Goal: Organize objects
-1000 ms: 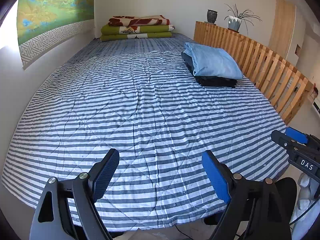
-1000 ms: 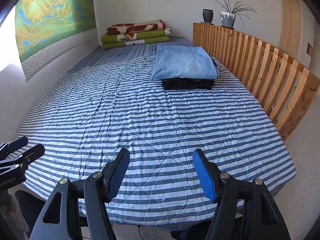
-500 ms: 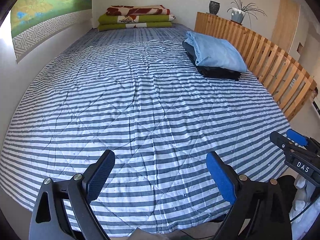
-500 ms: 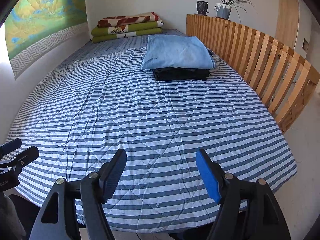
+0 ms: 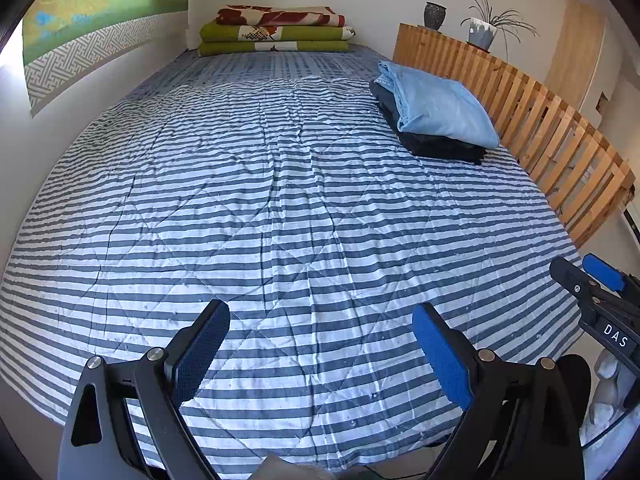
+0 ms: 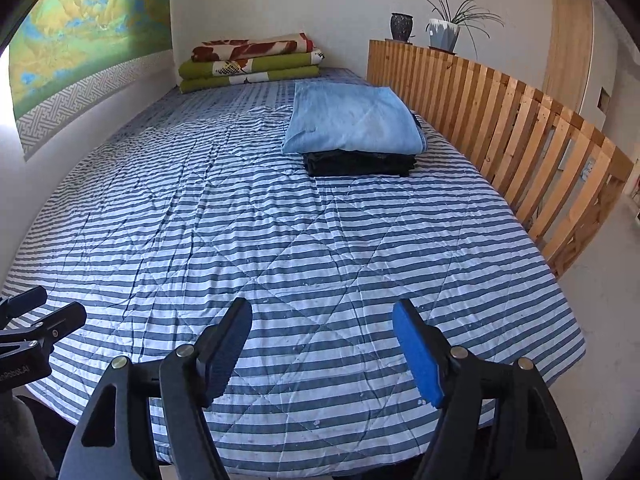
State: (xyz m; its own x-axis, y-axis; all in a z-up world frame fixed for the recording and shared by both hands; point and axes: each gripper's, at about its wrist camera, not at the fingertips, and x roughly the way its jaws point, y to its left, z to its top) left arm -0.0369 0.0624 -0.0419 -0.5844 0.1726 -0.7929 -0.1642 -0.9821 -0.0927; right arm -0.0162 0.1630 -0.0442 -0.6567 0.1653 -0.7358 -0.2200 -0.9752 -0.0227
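A folded light blue cloth (image 5: 440, 108) (image 6: 354, 120) lies on a folded black garment (image 5: 440, 146) (image 6: 360, 163) at the right side of the striped bed cover (image 5: 280, 208) (image 6: 260, 220). My left gripper (image 5: 320, 316) hangs open over the bed's near edge with nothing between its fingers. My right gripper (image 6: 322, 310) is open and empty too, just to the right of the left one. Each gripper also shows at the edge of the other's view: the right gripper (image 5: 592, 280) and the left gripper (image 6: 40, 312). Both are well short of the pile.
Folded green and red-patterned blankets (image 5: 276, 30) (image 6: 250, 62) are stacked at the far end against the wall. A wooden slatted rail (image 5: 540, 128) (image 6: 520, 128) runs along the bed's right side, with a dark pot (image 6: 401, 26) and a potted plant (image 6: 444, 34) on top.
Both grippers have come slightly forward and down over the bed's near edge. The jaws of each have spread a little wider. The pile has not moved.
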